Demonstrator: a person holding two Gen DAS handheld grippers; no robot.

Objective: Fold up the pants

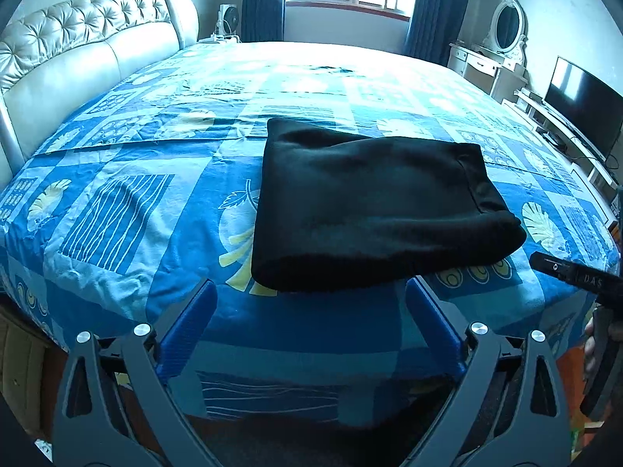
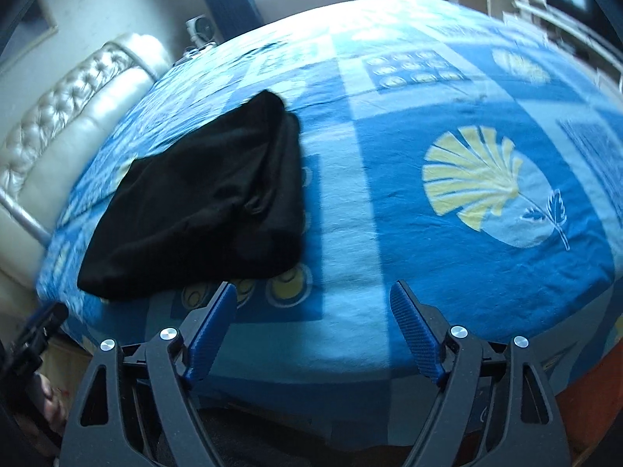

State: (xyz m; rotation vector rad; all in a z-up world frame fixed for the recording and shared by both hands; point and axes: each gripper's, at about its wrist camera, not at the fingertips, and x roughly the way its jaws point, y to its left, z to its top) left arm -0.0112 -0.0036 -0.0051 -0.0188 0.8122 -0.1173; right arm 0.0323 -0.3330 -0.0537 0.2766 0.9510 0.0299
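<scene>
Left claw (image 1: 311,303) and right claw (image 2: 313,303) both gaped wide, empty — pants (image 1: 373,210) at 12 o'clock, soft, limp; pinch thick folded edge.

pants (image 1: 373,206): folded, on the bed (image 1: 128,202), near its front edge
headboard (image 1: 89,50): left of bed
television (image 1: 584,113): right of bed

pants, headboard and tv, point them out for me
pants (image 1: 373,210), left wrist view, middle of the folded black cloth
headboard (image 1: 89,50), left wrist view, tufted upper padding
tv (image 1: 584,105), left wrist view, centre of the dark screen
</scene>
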